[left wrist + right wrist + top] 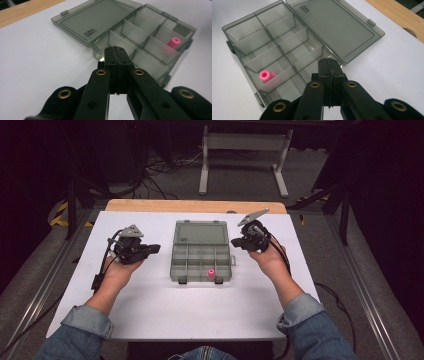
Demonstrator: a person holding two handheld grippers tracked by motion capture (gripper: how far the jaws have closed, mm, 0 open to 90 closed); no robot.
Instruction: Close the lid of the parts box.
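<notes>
A smoky grey compartment box [200, 258] lies open in the middle of the white table, its lid [201, 233] folded flat toward the far side. A small pink cylinder [211, 272] stands in a front compartment, right of centre, and it is also seen as the pink cylinder [173, 42] and pink cylinder [266, 75] in the gripper views. My left gripper [155, 248] hovers left of the box, pointing at it, jaws pressed together with nothing between them [116, 51]. My right gripper [235, 242] sits at the box's right side, likewise shut and empty [328, 63].
The white table top [150, 305] carries the box; a wooden strip [195, 206] runs along its far edge. Metal rails flank both sides. Cables trail from each gripper past the person's denim sleeves. A grey stand [245, 142] is on the floor beyond.
</notes>
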